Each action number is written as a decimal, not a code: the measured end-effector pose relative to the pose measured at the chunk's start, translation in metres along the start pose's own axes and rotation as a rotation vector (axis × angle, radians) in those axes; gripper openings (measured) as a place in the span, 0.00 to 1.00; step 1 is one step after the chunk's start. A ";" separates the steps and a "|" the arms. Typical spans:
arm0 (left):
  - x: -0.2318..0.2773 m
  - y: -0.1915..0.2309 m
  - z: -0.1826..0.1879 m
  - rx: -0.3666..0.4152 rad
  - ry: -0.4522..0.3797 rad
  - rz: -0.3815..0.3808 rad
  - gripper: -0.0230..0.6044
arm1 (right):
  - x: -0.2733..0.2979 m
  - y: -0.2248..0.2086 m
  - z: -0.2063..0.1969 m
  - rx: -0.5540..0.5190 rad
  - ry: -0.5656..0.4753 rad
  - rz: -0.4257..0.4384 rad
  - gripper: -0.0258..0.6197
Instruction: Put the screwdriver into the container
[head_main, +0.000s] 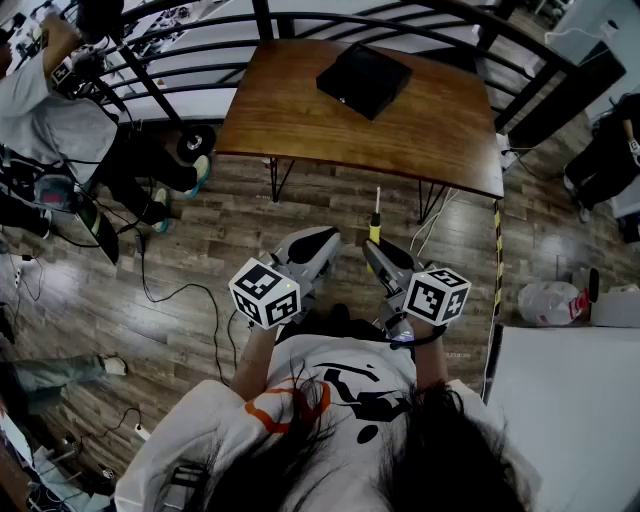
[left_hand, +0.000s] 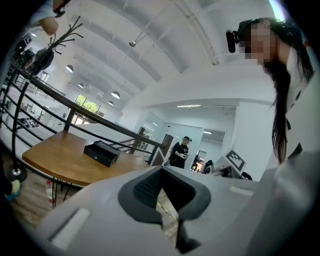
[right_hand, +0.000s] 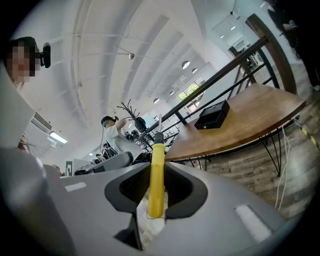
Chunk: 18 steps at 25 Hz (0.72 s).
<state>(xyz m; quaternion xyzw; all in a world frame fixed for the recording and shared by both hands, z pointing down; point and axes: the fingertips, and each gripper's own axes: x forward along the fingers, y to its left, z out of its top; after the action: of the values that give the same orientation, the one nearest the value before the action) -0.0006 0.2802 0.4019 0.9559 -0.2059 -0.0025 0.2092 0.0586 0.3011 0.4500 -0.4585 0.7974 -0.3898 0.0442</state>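
One yellow-handled screwdriver (right_hand: 156, 180) is clamped in the right tool (right_hand: 157, 166), shaft toward twelve o'clock. The left tool (left_hand: 161, 171) is pinched narrow, empty. One black container (head_main: 364, 80) sits on one table (head_main: 290, 110), at twelve.

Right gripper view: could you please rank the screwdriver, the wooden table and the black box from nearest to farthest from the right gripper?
1. Screwdriver, clamped between the jaws, shaft pointing ahead.
2. Wooden table, ahead and to the right, its near edge closest.
3. Black box, on the tabletop, farther back than that edge.
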 end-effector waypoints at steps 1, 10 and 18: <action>0.002 0.001 0.000 -0.002 0.001 0.001 0.04 | 0.000 -0.001 0.001 -0.003 0.003 -0.001 0.20; 0.038 0.004 0.003 0.007 0.006 0.005 0.04 | -0.005 -0.027 0.023 -0.009 -0.005 0.003 0.20; 0.056 0.013 0.002 0.040 -0.005 0.070 0.04 | -0.009 -0.052 0.034 -0.034 0.011 0.031 0.20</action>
<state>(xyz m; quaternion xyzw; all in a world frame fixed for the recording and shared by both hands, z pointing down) 0.0452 0.2468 0.4097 0.9521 -0.2400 0.0068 0.1893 0.1144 0.2738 0.4579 -0.4445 0.8113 -0.3778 0.0381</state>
